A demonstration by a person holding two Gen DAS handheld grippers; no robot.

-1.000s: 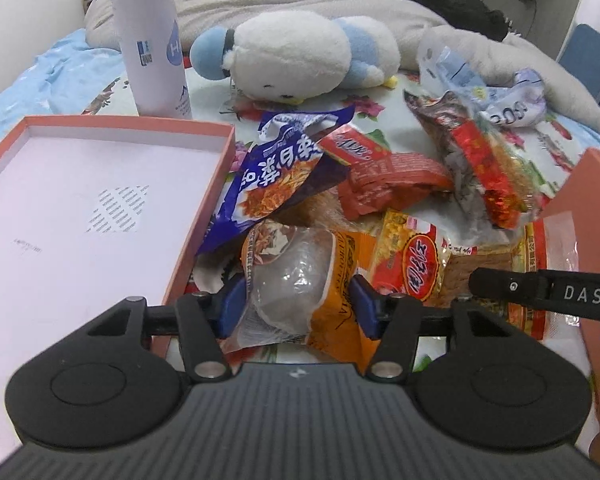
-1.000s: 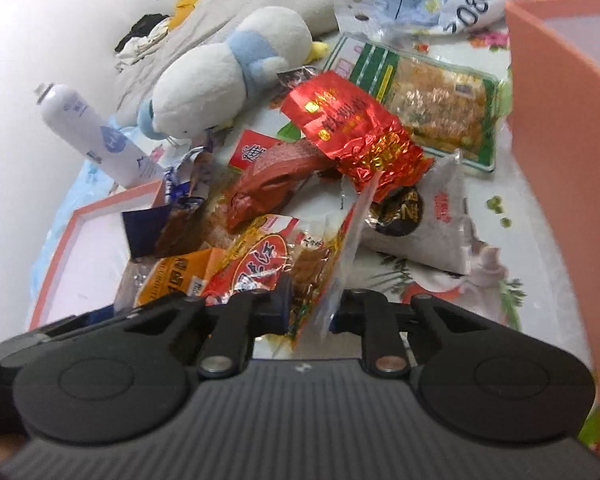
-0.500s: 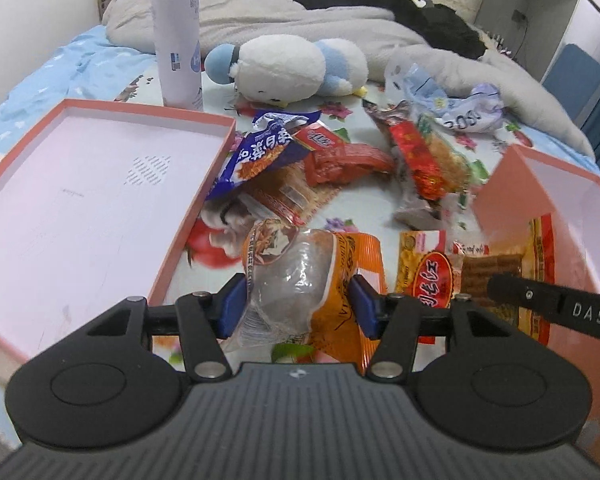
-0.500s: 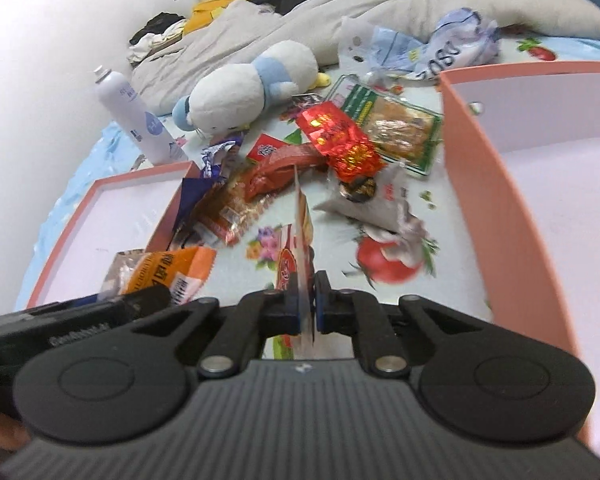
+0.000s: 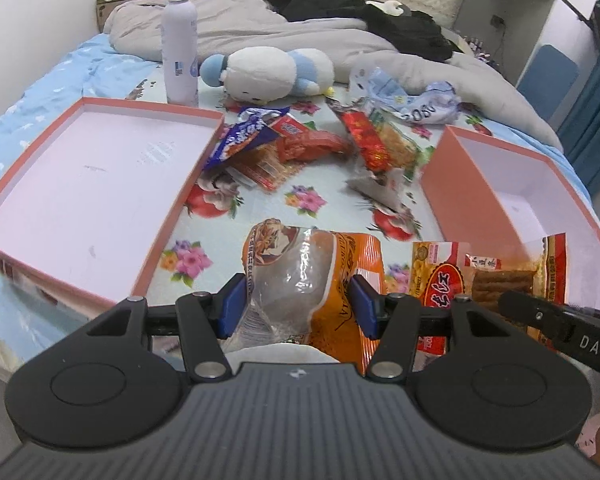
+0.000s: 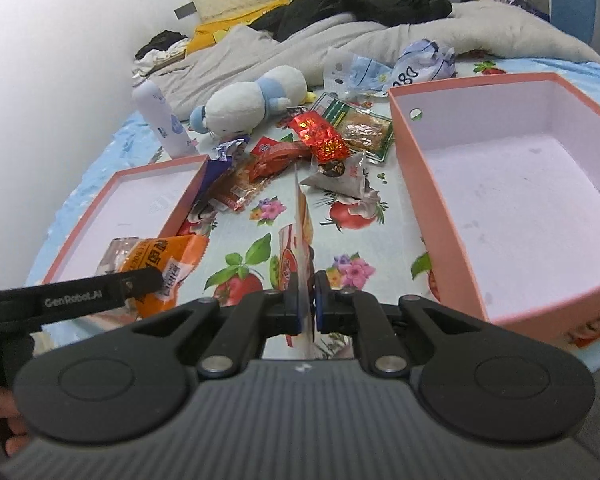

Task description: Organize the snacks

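We have the left gripper clamped on an orange snack bag and the right gripper pinching a flat red snack packet, both lifted. Both pink boxes, the shallow lid left of the tongs and the deeper box right, hold nothing yet. We judge most of the job is left, with the snack pile ahead between them.

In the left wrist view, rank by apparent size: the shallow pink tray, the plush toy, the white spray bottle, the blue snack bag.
1. shallow pink tray, clearly largest
2. plush toy
3. white spray bottle, close to the plush; unsure
4. blue snack bag, smallest, partly overlapped
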